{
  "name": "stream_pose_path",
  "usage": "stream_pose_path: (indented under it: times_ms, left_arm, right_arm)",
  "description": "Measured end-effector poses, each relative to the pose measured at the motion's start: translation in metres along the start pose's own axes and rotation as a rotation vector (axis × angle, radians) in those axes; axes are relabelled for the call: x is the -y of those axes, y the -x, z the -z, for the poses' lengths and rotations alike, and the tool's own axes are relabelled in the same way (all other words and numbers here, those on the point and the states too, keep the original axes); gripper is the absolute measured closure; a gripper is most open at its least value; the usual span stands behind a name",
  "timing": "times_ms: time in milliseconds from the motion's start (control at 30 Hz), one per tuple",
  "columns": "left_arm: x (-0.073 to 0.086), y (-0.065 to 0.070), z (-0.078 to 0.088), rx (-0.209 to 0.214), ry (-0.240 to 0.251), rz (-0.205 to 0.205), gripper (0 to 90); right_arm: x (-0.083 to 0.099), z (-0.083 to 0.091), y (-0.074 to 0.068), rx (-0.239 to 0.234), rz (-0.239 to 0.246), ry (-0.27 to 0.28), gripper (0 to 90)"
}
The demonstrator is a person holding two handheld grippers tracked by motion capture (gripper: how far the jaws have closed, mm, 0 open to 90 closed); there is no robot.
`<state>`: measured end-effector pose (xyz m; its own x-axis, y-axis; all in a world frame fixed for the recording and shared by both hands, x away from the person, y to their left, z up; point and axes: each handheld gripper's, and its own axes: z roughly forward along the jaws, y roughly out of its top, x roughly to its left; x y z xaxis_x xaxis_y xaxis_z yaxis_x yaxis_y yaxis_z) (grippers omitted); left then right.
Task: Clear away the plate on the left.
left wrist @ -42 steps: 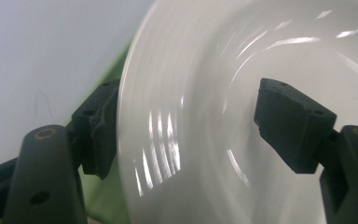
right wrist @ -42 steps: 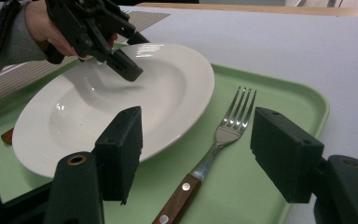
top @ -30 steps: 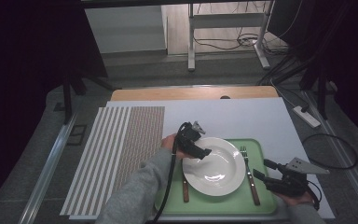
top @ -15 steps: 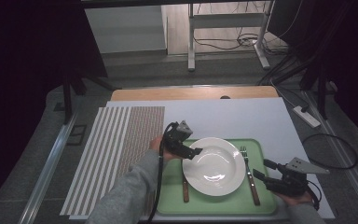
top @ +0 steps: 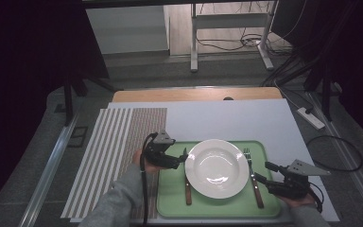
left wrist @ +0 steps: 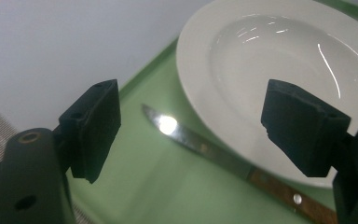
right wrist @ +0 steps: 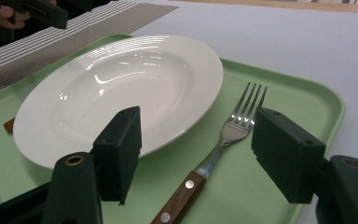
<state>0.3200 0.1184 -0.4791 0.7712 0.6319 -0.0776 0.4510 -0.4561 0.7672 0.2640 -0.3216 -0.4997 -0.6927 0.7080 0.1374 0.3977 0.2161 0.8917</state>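
A white plate (top: 216, 168) sits in the middle of a green tray (top: 170, 198). A wooden-handled knife (top: 187, 185) lies left of it and a fork (top: 253, 177) right of it. My left gripper (top: 182, 157) hovers at the tray's left edge, open, its jaws pointing at the plate's rim. In the left gripper view the open left gripper (left wrist: 198, 128) frames the knife blade (left wrist: 186, 135) and the plate (left wrist: 270, 56). My right gripper (top: 263, 171) stands open at the tray's right side. In the right gripper view the right gripper (right wrist: 203, 151) straddles the fork (right wrist: 233, 126) without touching it.
A striped placemat (top: 118, 156) lies left of the tray on a white mat (top: 246, 118). The wooden table edge (top: 194, 94) is at the back. A power strip (top: 312, 118) and cables lie on the floor to the right.
My left gripper has drawn back to the left, from over the plate to the tray's left edge above the knife. The right gripper has kept still.
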Motion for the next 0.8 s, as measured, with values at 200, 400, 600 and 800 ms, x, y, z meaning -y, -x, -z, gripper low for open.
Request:
stream_pose_path:
  times_ms: [200,400,600,800]
  left_arm:
    - [0.020,0.003,0.024,-0.036,0.033,0.004,21.2]
    - [0.044,0.009,0.050,-0.087,0.059,0.001,21.0]
    - [0.070,0.015,0.072,-0.138,0.077,-0.003,21.0]
    - [0.087,0.015,0.085,-0.168,0.085,0.006,20.9]
  right_arm:
    - [0.000,-0.003,-0.001,0.004,0.012,-0.013,32.5]
    - [0.001,-0.003,-0.001,0.009,0.022,-0.015,31.9]
    - [0.002,-0.003,0.000,0.014,0.026,-0.022,31.2]
    - [0.003,-0.004,0.000,0.014,0.026,-0.025,31.1]
